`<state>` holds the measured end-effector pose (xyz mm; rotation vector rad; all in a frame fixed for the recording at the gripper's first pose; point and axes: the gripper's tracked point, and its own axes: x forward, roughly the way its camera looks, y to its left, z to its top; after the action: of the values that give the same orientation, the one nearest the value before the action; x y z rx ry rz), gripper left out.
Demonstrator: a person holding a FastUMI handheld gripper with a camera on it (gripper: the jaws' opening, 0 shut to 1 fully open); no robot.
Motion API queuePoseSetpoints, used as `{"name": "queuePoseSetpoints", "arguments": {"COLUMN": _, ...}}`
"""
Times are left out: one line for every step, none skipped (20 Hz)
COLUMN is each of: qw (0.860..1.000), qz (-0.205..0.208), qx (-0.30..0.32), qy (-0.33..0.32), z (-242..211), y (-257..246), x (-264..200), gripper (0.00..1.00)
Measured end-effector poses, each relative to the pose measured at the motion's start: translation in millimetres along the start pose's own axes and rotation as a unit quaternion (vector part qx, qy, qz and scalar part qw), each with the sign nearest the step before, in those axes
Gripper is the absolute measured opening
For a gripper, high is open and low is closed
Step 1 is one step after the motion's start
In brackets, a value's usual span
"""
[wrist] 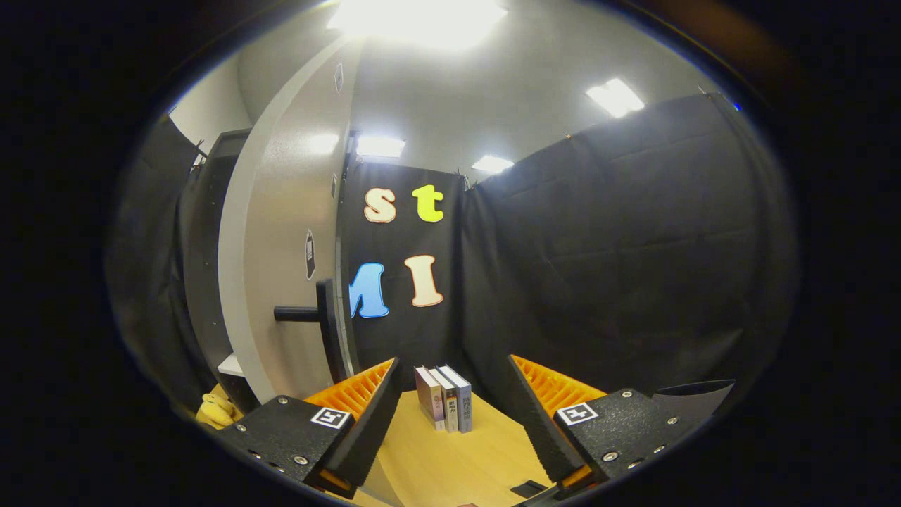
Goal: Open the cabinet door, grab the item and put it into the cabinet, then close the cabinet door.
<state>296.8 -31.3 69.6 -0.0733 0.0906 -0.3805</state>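
My jaws (454, 394) stand wide apart, holding nothing. Straight ahead, in the gap between the fingers and a little beyond their tips, three books (445, 405) stand upright on the wooden surface (450, 465), spines toward me, pressed side by side. I take them to be the item to stow. Their long axis runs vertical, and the row sits close to my centre line, slightly nearer the left finger.

The cabinet door (288, 282) is already swung open off to my left, its dark handle (310, 313) sticking out toward me. Behind it the cabinet (204, 282) shows a pale shelf (231, 365) low down, with something yellow (217, 410) below that I cannot identify.

So the next move looks like a straight push forward to straddle the books across their thickness, then a swing left toward the opening.
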Motion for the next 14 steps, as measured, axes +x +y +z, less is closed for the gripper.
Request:
{"name": "queuePoseSetpoints", "arguments": {"qw": 1.0, "qz": 0.006, "qx": 0.001, "qy": 0.0, "z": 0.0, "y": 5.2, "x": -2.0, "gripper": 0.91}}
{"name": "queuePoseSetpoints", "arguments": {"qw": 1.0, "qz": 0.012, "qx": 0.002, "qy": 0.0, "z": -0.2, "y": 10.8, "x": -4.3, "gripper": 0.91}}
{"name": "queuePoseSetpoints", "arguments": {"qw": 1.0, "qz": 0.02, "qx": 0.002, "qy": 0.0, "z": -0.1, "y": 17.6, "x": -6.5, "gripper": 0.91}}
{"name": "queuePoseSetpoints", "arguments": {"qw": 1.0, "qz": 0.028, "qx": 0.001, "qy": 0.0, "z": 0.4, "y": 24.6, "x": -8.9, "gripper": 0.91}}
{"name": "queuePoseSetpoints", "arguments": {"qw": 0.999, "qz": 0.037, "qx": 0.002, "qy": 0.0, "z": 0.0, "y": 32.0, "x": -10.5, "gripper": 0.91}}
{"name": "queuePoseSetpoints", "arguments": {"qw": 0.999, "qz": 0.045, "qx": 0.003, "qy": 0.0, "z": 0.2, "y": 38.4, "x": -13.2, "gripper": 0.91}}
{"name": "queuePoseSetpoints", "arguments": {"qw": 0.999, "qz": 0.052, "qx": 0.005, "qy": 0.0, "z": -0.6, "y": 44.1, "x": -13.8, "gripper": 0.91}}
{"name": "queuePoseSetpoints", "arguments": {"qw": 0.998, "qz": 0.058, "qx": 0.006, "qy": 0.001, "z": -0.5, "y": 49.8, "x": -15.3, "gripper": 0.91}}
{"name": "queuePoseSetpoints", "arguments": {"qw": 0.998, "qz": 0.064, "qx": 0.006, "qy": 0.001, "z": -1.1, "y": 55.3, "x": -15.0, "gripper": 0.91}}
{"name": "queuePoseSetpoints", "arguments": {"qw": 0.997, "qz": 0.071, "qx": 0.006, "qy": 0.001, "z": -0.9, "y": 60.8, "x": -16.3, "gripper": 0.91}}
{"name": "queuePoseSetpoints", "arguments": {"qw": 0.997, "qz": 0.078, "qx": 0.006, "qy": 0.001, "z": -1.1, "y": 66.9, "x": -18.0, "gripper": 0.91}}
{"name": "queuePoseSetpoints", "arguments": {"qw": 0.996, "qz": 0.084, "qx": 0.006, "qy": 0.001, "z": -1.2, "y": 72.3, "x": -18.3, "gripper": 0.91}}
{"name": "queuePoseSetpoints", "arguments": {"qw": 0.996, "qz": 0.09, "qx": 0.008, "qy": 0.001, "z": -1.5, "y": 77.8, "x": -18.6, "gripper": 0.91}}
{"name": "queuePoseSetpoints", "arguments": {"qw": 0.995, "qz": 0.096, "qx": 0.011, "qy": 0.002, "z": -2.0, "y": 83.9, "x": -19.5, "gripper": 0.91}}
